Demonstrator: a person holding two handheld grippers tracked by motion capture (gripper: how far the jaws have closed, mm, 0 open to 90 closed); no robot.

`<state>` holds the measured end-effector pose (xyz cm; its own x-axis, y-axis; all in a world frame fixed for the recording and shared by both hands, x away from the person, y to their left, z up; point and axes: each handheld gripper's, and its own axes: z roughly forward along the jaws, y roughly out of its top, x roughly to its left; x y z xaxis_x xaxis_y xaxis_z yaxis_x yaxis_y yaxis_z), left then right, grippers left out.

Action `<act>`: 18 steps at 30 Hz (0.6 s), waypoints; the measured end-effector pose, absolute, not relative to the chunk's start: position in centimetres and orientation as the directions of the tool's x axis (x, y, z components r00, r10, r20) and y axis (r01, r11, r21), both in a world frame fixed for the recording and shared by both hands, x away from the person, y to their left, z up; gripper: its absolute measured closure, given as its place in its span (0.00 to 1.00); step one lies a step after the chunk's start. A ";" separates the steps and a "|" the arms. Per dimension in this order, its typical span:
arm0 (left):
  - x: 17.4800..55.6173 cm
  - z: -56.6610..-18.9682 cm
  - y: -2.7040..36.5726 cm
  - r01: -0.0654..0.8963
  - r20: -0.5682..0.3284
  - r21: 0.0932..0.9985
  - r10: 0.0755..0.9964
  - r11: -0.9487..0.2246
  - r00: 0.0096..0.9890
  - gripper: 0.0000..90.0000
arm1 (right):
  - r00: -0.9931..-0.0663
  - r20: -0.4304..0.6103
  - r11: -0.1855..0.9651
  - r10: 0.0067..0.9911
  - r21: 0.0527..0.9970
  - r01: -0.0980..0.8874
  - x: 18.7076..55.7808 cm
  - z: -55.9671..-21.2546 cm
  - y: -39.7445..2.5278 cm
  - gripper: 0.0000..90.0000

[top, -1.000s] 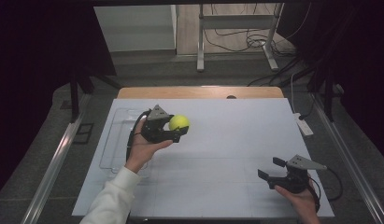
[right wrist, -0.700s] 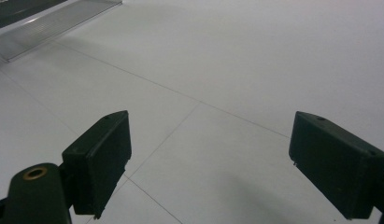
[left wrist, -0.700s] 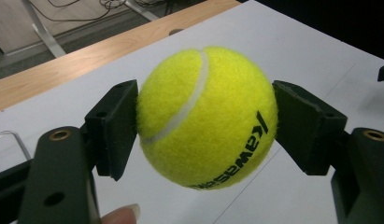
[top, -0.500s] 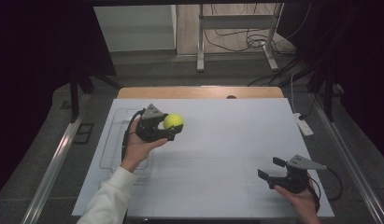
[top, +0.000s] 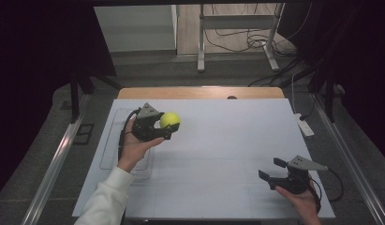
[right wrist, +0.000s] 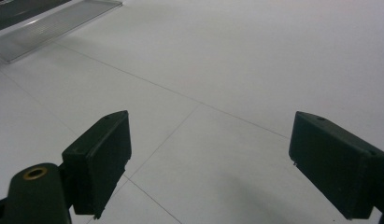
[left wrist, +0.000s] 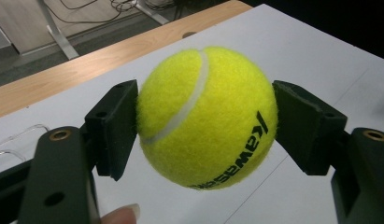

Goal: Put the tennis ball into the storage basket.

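I see the white table top [top: 213, 154] spreading across the middle of the high view, with a strip of bare wood [top: 199, 92] along its far edge. A clear plastic tray [top: 110, 140] lies flat at the left side of the white surface, partly under my left forearm. My left gripper [top: 167, 127] sits left of centre in that view, held up off the surface, its jaws pinching a yellow tennis ball [top: 170, 120] from both sides. In the left gripper view the ball [left wrist: 207, 116] fills the centre, black lettering on its lower right, both pads pressed into the felt. My right gripper [top: 272, 170] rests at the lower right of the high view, jaws spread wide and holding nothing. A white power strip [top: 305, 126] lies off the table's right edge.
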<state>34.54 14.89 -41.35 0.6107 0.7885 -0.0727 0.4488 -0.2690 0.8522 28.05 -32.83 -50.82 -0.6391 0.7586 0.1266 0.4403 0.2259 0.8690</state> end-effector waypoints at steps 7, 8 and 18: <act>34.4 -41.2 15.6 0.451 -0.070 0.853 0.798 -0.263 0.598 0.30 | -0.638 0.127 0.224 0.760 0.869 0.441 28.0 -50.8 -32.8 0.15; 34.4 -41.2 15.7 0.451 -0.072 0.853 0.799 -0.260 0.597 0.30 | -0.638 0.127 0.225 0.760 0.869 0.441 28.0 -50.8 -32.8 0.15; 34.3 -40.9 16.9 0.452 -0.071 0.857 0.812 -0.247 0.579 0.30 | -0.638 0.129 0.221 0.759 0.871 0.439 28.0 -50.8 -32.9 0.14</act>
